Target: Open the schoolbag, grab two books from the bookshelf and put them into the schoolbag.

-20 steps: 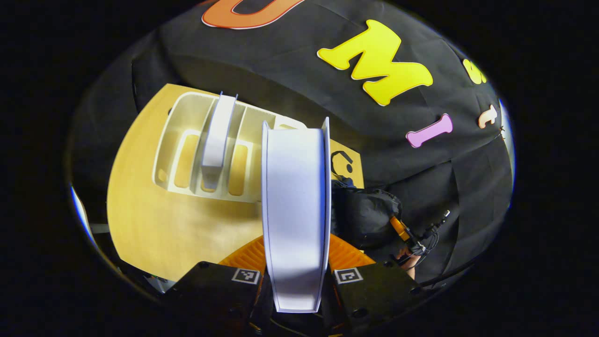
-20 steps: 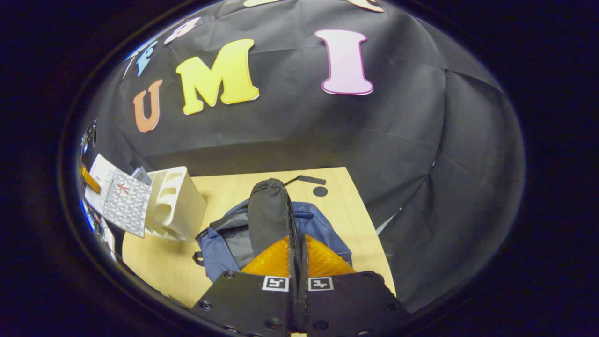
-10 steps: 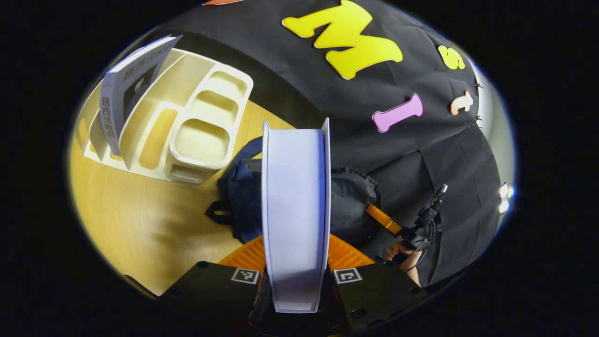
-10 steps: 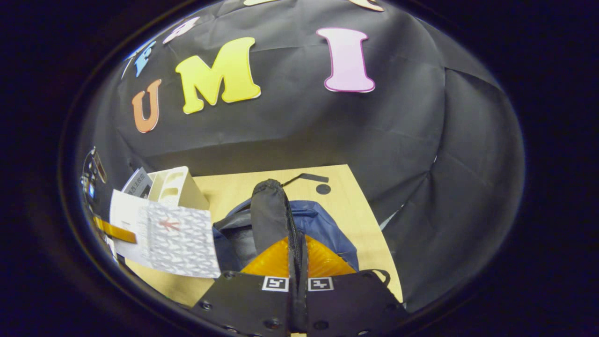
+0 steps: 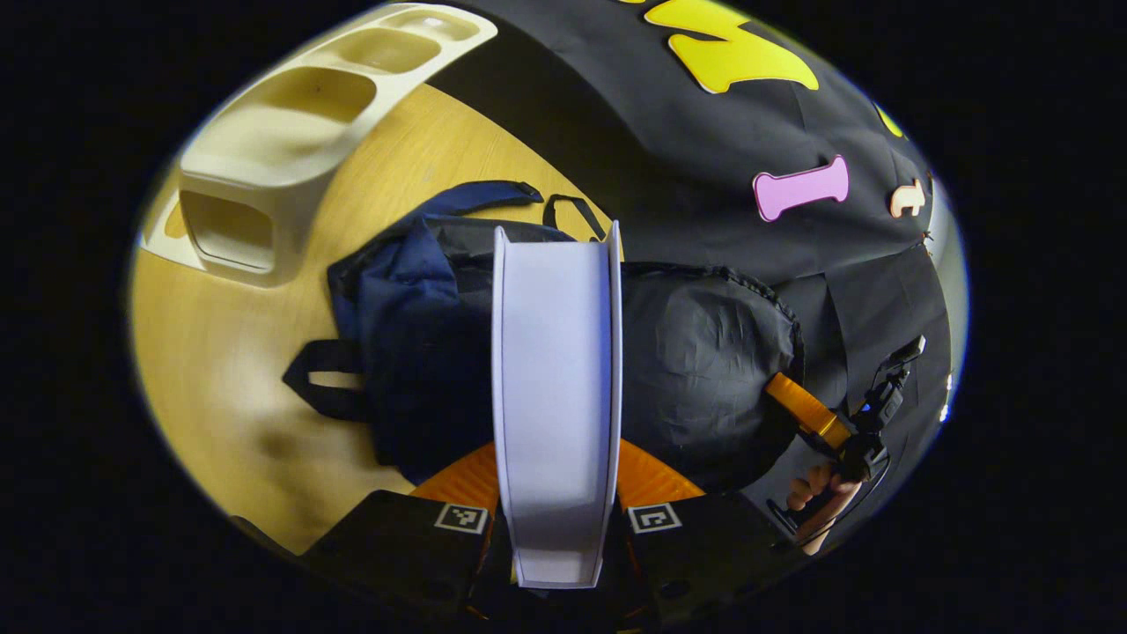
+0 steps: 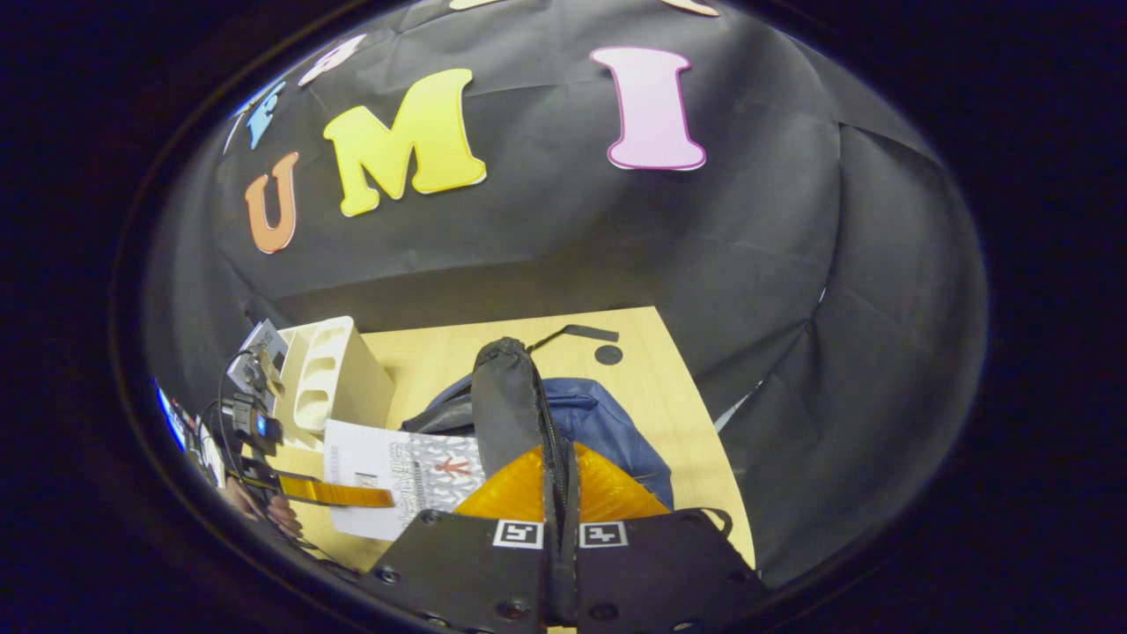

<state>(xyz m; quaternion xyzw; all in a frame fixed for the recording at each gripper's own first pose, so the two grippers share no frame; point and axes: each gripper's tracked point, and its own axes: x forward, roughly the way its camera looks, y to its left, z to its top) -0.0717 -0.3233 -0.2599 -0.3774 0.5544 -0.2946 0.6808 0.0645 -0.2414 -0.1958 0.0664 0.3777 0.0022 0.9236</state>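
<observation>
Now my left gripper (image 5: 556,493) clamps a book (image 5: 556,387) over the schoolbag (image 5: 414,352), whose flap (image 6: 511,405) my right gripper (image 6: 561,528) pinches.

Right tongs (image 6: 560,480) pinch the schoolbag (image 6: 607,431) flap (image 6: 509,396); a book (image 6: 401,471) hovers beside it.

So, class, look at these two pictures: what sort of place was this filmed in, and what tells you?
Probably a staged recording booth, not a real study. Black cloth hangs as the wall behind a small wooden table, which carries just the props: a schoolbag and a bookshelf.
</observation>
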